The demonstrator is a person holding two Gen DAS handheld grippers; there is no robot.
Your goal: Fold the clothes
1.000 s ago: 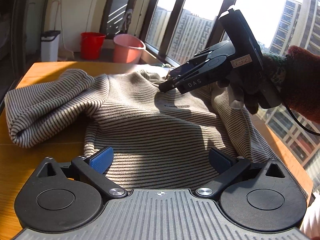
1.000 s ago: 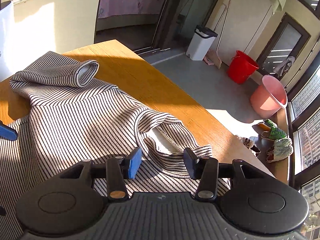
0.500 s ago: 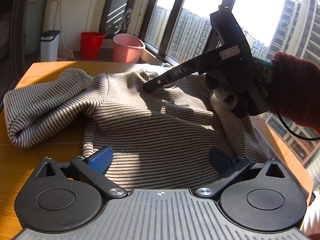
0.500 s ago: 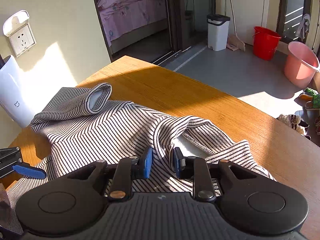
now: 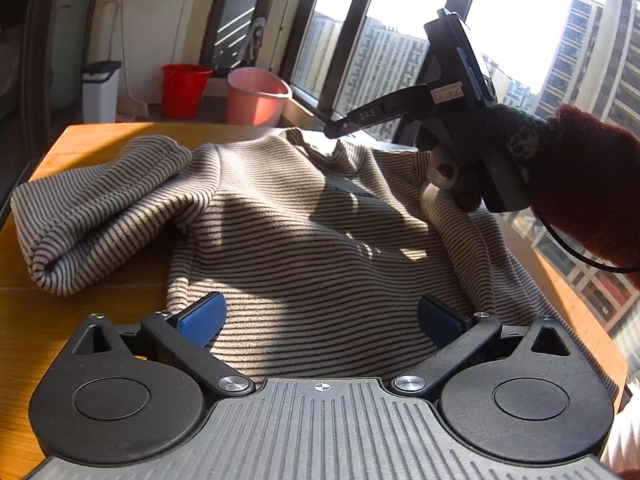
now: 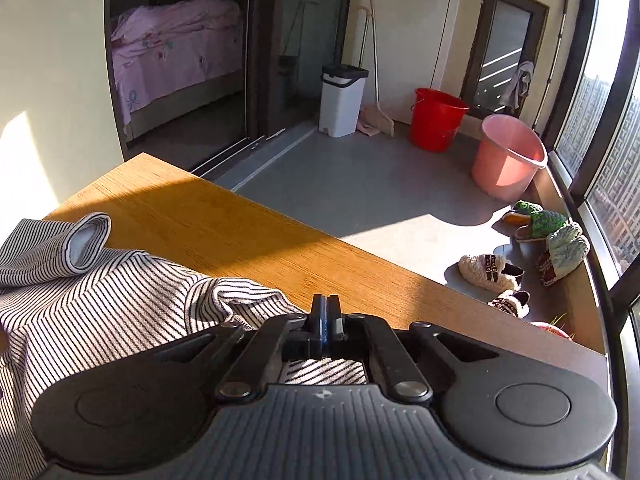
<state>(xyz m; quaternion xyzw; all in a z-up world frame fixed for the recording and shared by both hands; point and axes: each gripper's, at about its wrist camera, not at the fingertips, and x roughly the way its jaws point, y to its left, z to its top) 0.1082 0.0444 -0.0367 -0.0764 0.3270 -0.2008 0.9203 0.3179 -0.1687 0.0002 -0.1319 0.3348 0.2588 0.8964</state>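
Left wrist view low over striped sweater [image 5: 312,248], right view facing balcony, both sharing it

b/w striped top [image 5: 304,240], red bucket [image 6: 438,119]

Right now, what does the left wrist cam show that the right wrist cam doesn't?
Left wrist only: the left gripper open over the striped sweater, the right gripper seen from outside at the collar, and high-rises through the window.
Right wrist only: pink bed, slippers, its fingers closed.
Both: sweater, wooden table, red bucket, pink bucket, white bin.
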